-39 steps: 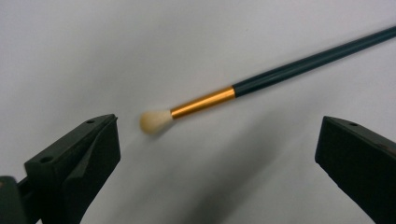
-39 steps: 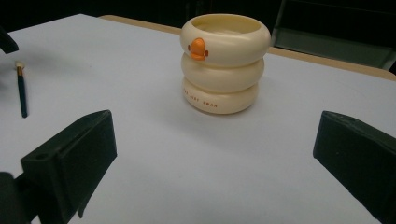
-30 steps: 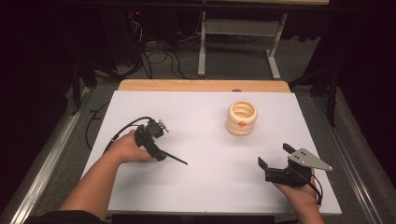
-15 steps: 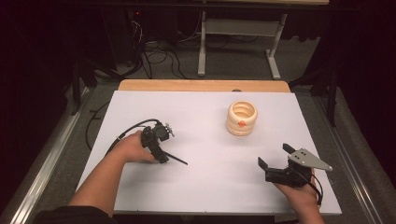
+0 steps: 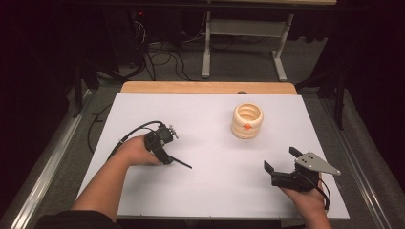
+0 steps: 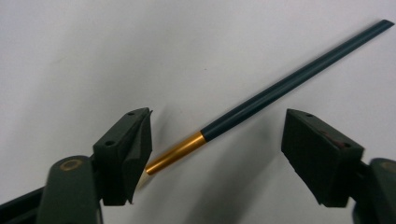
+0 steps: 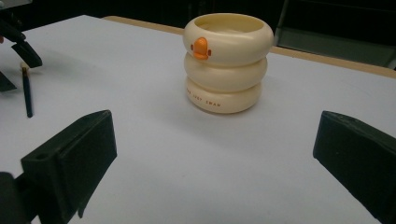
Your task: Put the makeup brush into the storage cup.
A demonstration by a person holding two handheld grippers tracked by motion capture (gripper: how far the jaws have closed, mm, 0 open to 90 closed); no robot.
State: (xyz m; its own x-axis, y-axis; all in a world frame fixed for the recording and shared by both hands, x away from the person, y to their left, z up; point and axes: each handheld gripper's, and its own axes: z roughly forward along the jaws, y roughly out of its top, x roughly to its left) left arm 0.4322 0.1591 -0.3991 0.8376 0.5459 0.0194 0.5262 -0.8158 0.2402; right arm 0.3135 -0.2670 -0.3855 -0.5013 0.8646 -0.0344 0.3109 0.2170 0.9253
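Evidently a pencil (image 6: 261, 100) is the thing in hand: a thin, dark blue-green stick with a gold ferrule at one end, lying flat on the white bench (image 5: 205, 114) between the jaws of the left tool (image 6: 215, 144). Those jaws have just been closing, yet they stand apart, with the gold end close beside one pad and the other pad well clear; nothing is pressed so far. In the high view the left tool (image 5: 165, 145) is seen held low over the bench, with the shaft (image 5: 180, 163) reaching out past it toward the middle.

The pencil is judged to be very light and stiff, with a smooth lacquered surface that could slip or roll when pushed from one side only. Lying flat, it gives little height for the pads, so the jaws would have to be brought right down to the surface. A hold on the painted shaft just beyond the ferrule is suggested, taken squarely across its width.

The right tool (image 7: 210, 154) is held with its jaws wide apart and empty, facing a cream holder of three stacked rings (image 7: 228, 63) that stands well apart from the pencil.
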